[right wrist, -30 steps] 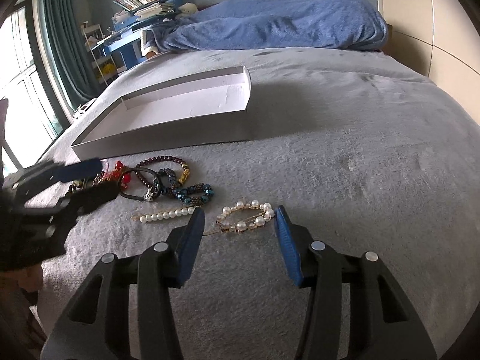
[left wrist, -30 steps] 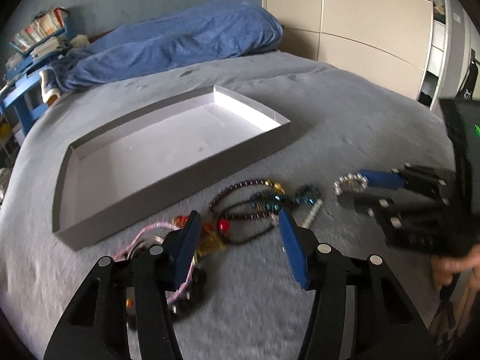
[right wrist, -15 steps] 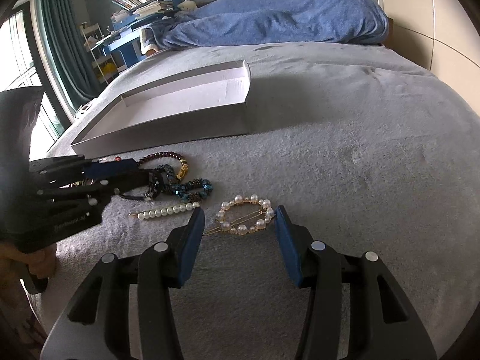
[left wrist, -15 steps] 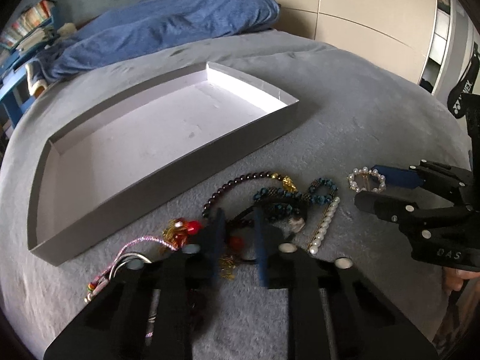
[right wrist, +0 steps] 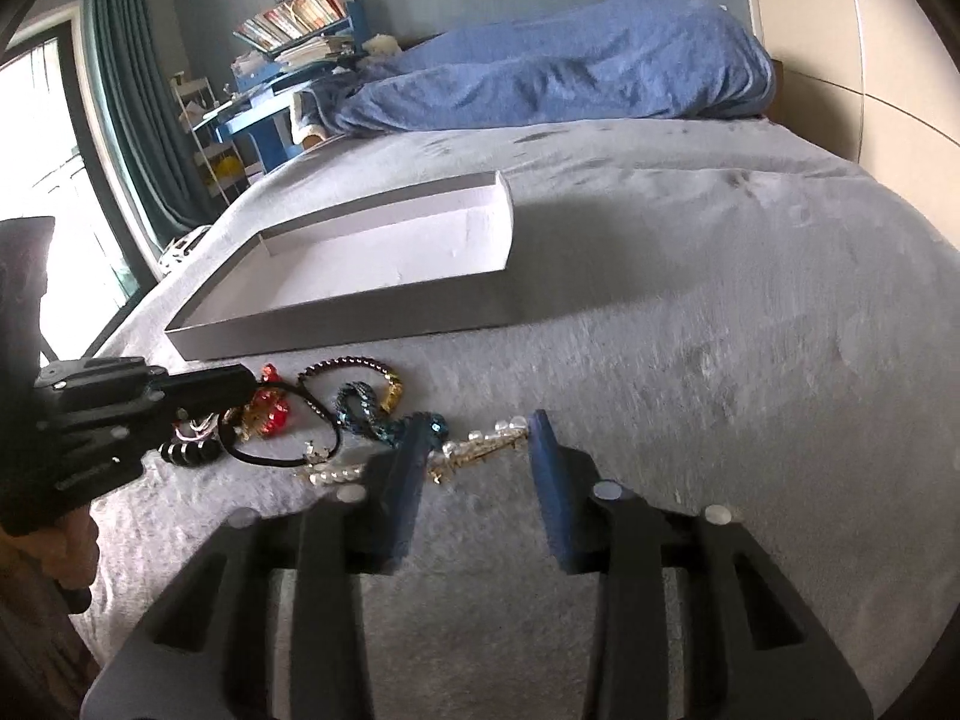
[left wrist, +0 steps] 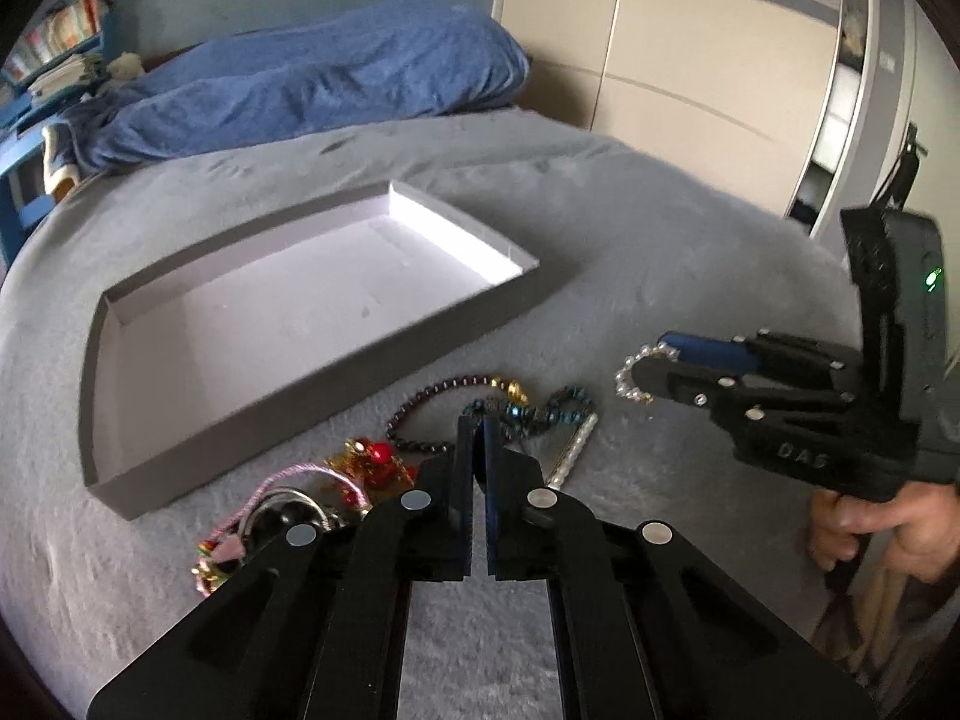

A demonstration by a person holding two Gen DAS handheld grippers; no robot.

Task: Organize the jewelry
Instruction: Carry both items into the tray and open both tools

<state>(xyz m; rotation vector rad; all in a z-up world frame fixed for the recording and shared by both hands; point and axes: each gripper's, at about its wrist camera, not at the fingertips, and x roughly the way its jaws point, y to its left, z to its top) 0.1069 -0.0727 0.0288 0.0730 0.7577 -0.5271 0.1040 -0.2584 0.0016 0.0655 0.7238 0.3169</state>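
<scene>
A heap of jewelry lies on the grey bed in front of a shallow grey tray (left wrist: pixel 324 372). It holds a dark bead bracelet (left wrist: pixel 444 402), a teal bead bracelet (left wrist: pixel 540 414), a red and gold charm (left wrist: pixel 378 462), a pink cord (left wrist: pixel 288 480) and a pearl bar clip (left wrist: pixel 573 450). My left gripper (left wrist: pixel 479 438) is shut above the heap; whether it grips a piece is hidden. My right gripper (right wrist: pixel 477 450) is open, with its fingers on either side of the round pearl hair clip (right wrist: pixel 480 450). The pearl clip also shows in the left wrist view (left wrist: pixel 636 372). The tray (right wrist: pixel 336 324) holds nothing.
A blue duvet (left wrist: pixel 300 90) lies at the head of the bed. A blue shelf with books (right wrist: pixel 288 60) and a window with curtains (right wrist: pixel 120 120) stand to the left. Wardrobe doors (left wrist: pixel 690 60) are on the right.
My left gripper has shut over the heap and lifted back a little. My right gripper has dropped low around the round pearl clip, which now looks tilted up.
</scene>
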